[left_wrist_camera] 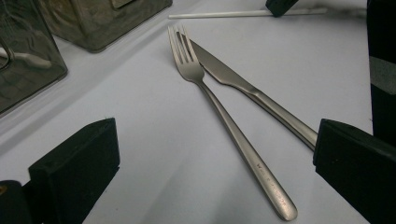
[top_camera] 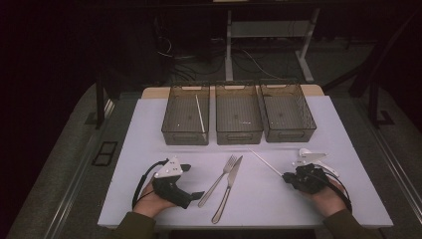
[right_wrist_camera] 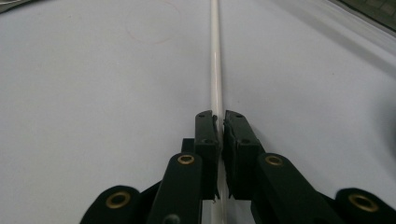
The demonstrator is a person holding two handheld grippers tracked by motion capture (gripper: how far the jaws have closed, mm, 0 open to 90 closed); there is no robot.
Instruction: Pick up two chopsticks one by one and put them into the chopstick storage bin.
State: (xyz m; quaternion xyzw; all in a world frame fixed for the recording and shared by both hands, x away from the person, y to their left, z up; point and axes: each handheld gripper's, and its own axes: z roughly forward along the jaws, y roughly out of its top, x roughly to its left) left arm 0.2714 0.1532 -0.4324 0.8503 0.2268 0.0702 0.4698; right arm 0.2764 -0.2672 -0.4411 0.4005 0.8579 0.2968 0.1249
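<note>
pinching the near end of the white stick (right_wrist_camera: 215,74), the right gripper (right_wrist_camera: 219,122) has its jaws drawn almost together with the stick clamped between the pads; the stick runs straight ahead of them along the worktop (top_camera: 278,199). in the high view the right gripper (top_camera: 288,178) sits at the right front of the worktop, and the stick (top_camera: 265,163) reaches up and left from it toward the bins. to do this lift well, i'd keep the pinch firm and raise the near end gently, as so thin a rod held at one tip may swing or droop. the left gripper (top_camera: 191,181) rests at the left front, jaws spread wide and holding nothing. just ahead of it lie a fork (left_wrist_camera: 219,105) and a knife (left_wrist_camera: 247,88), crossed near their tips. farther back stand three bins: the left bin (top_camera: 185,115) already holds one white stick (top_camera: 200,113), so that seems the place to carry this one; the middle bin (top_camera: 239,115) and right bin (top_camera: 287,113) look empty.
</note>
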